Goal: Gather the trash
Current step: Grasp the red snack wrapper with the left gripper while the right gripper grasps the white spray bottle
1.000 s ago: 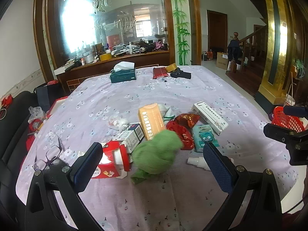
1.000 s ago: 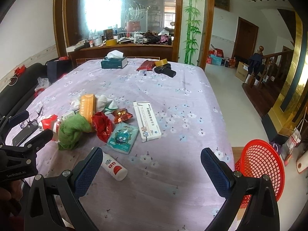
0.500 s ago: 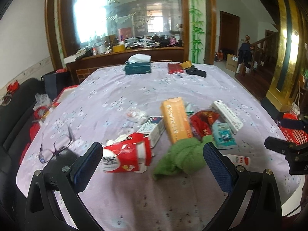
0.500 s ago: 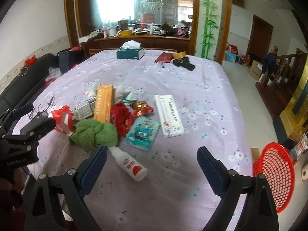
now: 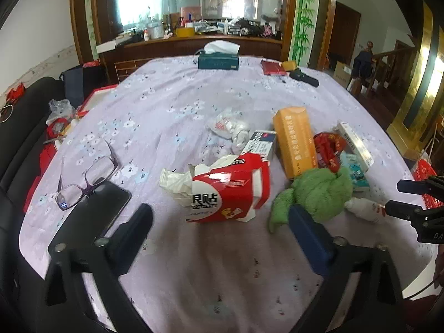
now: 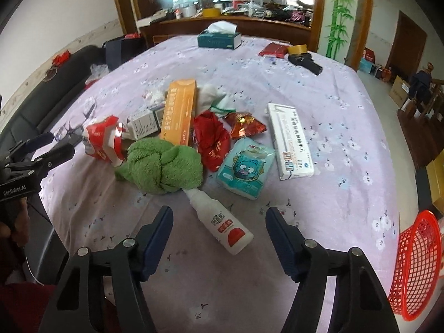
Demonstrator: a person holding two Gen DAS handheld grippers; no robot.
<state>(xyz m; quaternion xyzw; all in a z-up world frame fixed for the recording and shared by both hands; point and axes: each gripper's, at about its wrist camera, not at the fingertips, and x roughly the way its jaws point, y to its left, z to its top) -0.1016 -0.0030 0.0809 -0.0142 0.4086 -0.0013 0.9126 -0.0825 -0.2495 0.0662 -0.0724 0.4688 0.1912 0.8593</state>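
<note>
Litter is piled on the lilac flowered tablecloth [image 5: 172, 94]. A torn red carton [image 5: 230, 191] with white paper spilling out lies just ahead of my left gripper [image 5: 220, 222]. Its jaws are closing, wide apart, touching nothing. Beside the carton are a green cloth [image 5: 322, 191] and an orange box [image 5: 295, 141]. My right gripper [image 6: 220, 229] hangs over a white bottle with a red cap [image 6: 222, 222]. Its jaws are closing with the bottle between them, and the pads stay clear of it. Behind the bottle lie the green cloth [image 6: 166, 166], a teal cartoon packet [image 6: 245, 166] and a long white box [image 6: 290, 141].
A red mesh basket [image 6: 416, 266] stands on the floor off the table's right edge. Glasses [image 5: 86, 177] and a dark phone [image 5: 91, 216] lie left of my left gripper. A tissue box [image 5: 219, 59] and a black item [image 5: 304, 77] sit at the far end. A black sofa [image 5: 16, 149] is on the left.
Both grippers dropped closer to the pile. The left one swung towards the red carton. The right one came down over the white bottle and its jaws narrowed.
</note>
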